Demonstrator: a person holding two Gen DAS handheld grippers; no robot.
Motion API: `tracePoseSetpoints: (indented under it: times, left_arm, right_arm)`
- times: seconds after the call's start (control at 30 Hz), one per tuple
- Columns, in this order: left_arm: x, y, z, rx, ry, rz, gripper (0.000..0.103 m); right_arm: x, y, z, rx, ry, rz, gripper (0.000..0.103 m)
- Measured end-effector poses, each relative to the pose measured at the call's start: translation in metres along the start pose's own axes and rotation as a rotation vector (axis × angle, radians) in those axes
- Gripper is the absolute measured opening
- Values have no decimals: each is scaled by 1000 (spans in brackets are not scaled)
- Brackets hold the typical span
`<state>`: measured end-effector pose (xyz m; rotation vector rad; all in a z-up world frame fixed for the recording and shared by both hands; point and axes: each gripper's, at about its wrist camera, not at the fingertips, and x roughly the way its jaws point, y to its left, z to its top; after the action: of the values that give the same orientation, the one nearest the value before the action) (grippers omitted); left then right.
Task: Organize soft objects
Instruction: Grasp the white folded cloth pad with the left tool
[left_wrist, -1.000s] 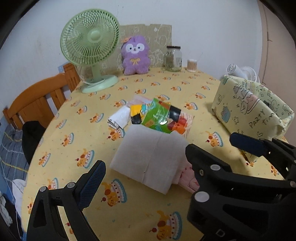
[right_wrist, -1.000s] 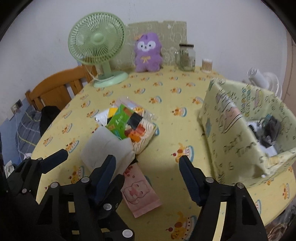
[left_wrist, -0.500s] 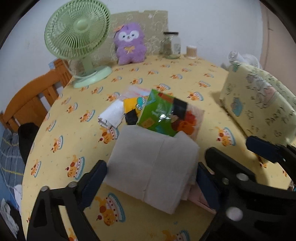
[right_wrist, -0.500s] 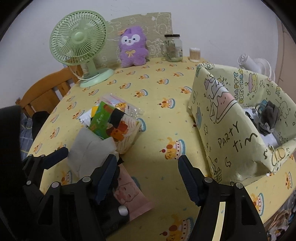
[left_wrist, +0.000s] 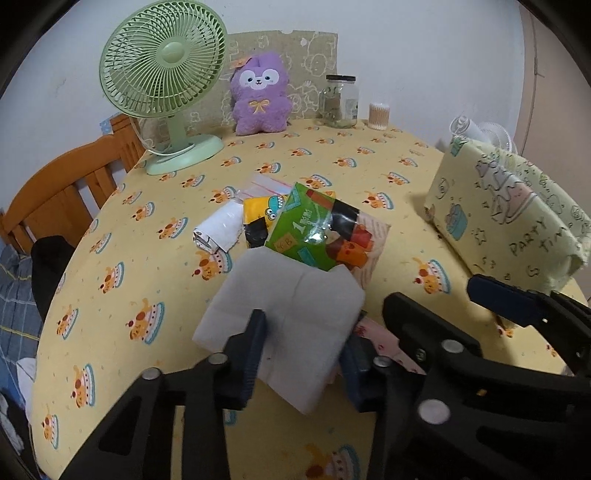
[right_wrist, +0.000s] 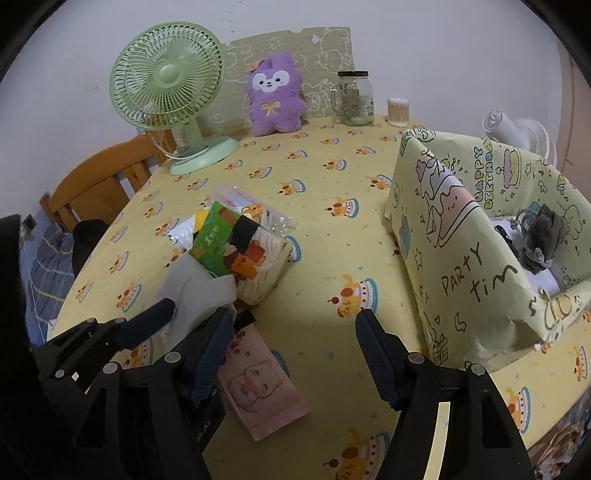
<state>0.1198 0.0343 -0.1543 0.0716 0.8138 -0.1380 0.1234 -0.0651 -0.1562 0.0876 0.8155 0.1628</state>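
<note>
Yellow tablecloth (left_wrist: 155, 236) printed with small cake motifs covers a round table set against a pale wall; a wooden chair (left_wrist: 55, 192) stands at its edge.

Item: folded white cloth (left_wrist: 291, 306), soft, matte, rectangular with fold creases. It lies nearest the cameras in the pile of soft goods, its far edge tucked under the green packet (left_wrist: 314, 232). The left gripper (left_wrist: 303, 354) has its jaws closing with the near edge of the cloth between them; the left pad lies against the fabric, and whether the right pad presses it is hard to tell, since that pad is partly hidden behind the cloth.

Right gripper (right_wrist: 295, 347): jaws apart, nothing between them, hovering over bare tablecloth just right of the cloth.

Around the white cloth: glossy green packet with block pictures behind it; a yellow-and-black pouch (left_wrist: 258, 218) and a rolled white bundle (left_wrist: 218, 232) to its rear left; a flat pink sachet (right_wrist: 258, 384) with a bear print beneath its near right corner.

Well to its right: an open box (right_wrist: 454, 254) wrapped in party-print paper, a grey fabric item (right_wrist: 543, 236) inside.

Far behind it: green desk fan (left_wrist: 162, 81), purple plush (left_wrist: 260, 96), glass jar (left_wrist: 340, 101).
</note>
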Motion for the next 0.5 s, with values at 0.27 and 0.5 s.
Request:
tracePoseSetpoints:
  times: [0.27, 0.5]
  left_arm:
    - [-21, 4, -12, -24, -19, 43, 13]
    - [-37, 10, -25, -33, -31, 101, 12]
  right_arm:
    - [-13, 10, -8, -31, -16, 31, 72]
    - [-18, 23, -15, -67, -7, 65, 72]
